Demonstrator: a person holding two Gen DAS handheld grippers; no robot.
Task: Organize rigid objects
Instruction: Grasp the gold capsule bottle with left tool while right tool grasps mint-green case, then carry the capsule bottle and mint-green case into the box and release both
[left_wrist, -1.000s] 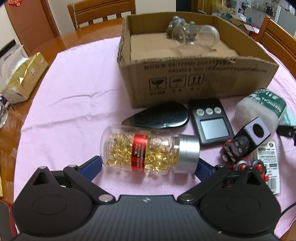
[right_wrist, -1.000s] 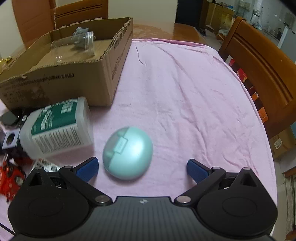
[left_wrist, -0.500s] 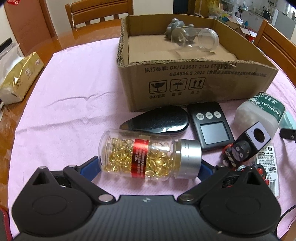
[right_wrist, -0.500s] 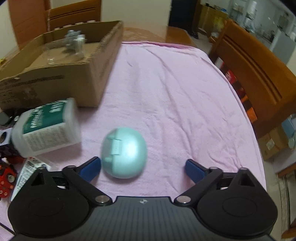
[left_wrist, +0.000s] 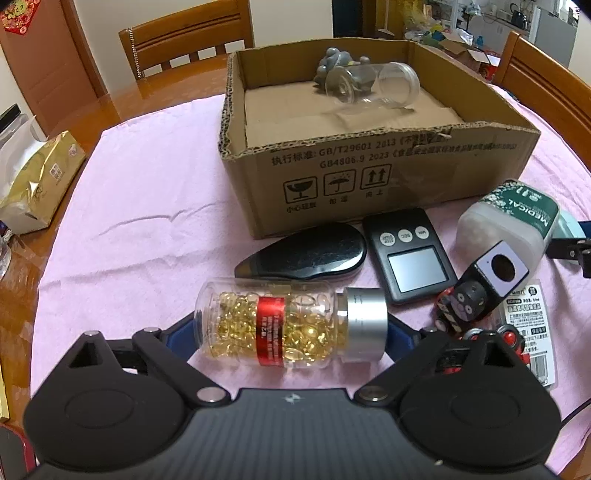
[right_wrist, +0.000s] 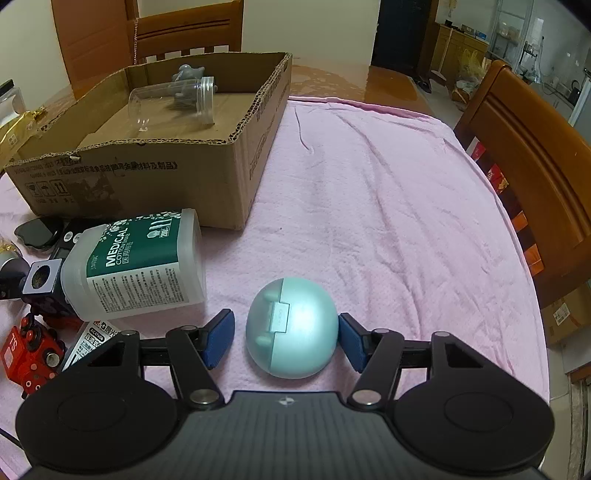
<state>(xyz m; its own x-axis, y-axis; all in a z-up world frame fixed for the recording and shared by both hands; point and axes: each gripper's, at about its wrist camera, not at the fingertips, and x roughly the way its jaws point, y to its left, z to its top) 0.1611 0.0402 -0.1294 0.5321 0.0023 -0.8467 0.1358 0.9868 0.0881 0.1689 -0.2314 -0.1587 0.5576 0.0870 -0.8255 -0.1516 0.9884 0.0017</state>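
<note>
Only a clear jar (left_wrist: 373, 85) and a grey figurine (left_wrist: 334, 61) were seen boxed, while the capsule bottle (left_wrist: 290, 326) was gripped by the left claw (left_wrist: 291, 334) and the teal case (right_wrist: 291, 326) on the tabletop (right_wrist: 388, 221) was flanked, ungripped, by the open right claw (right_wrist: 286, 338).

1. The capsule bottle (left_wrist: 291, 326) is clear, filled with golden capsules, with a red label band and a silver cap. It lies on its side on the pink cloth.
2. The round teal case (right_wrist: 291, 328) has a small hinge plate on top and sits on the cloth.
3. The white cotton-swab bottle (right_wrist: 138, 264) with a green "MEDICAL" label lies on its side just in front of the box.
4. The cardboard box (left_wrist: 369, 173) is open on top. Inside it lie a clear empty jar (left_wrist: 373, 85) on its side and a grey figure (left_wrist: 334, 61) just behind it.
5. The black oval case (left_wrist: 306, 253) and the black digital scale (left_wrist: 408, 254) lie flat, side by side, before the box.
</note>
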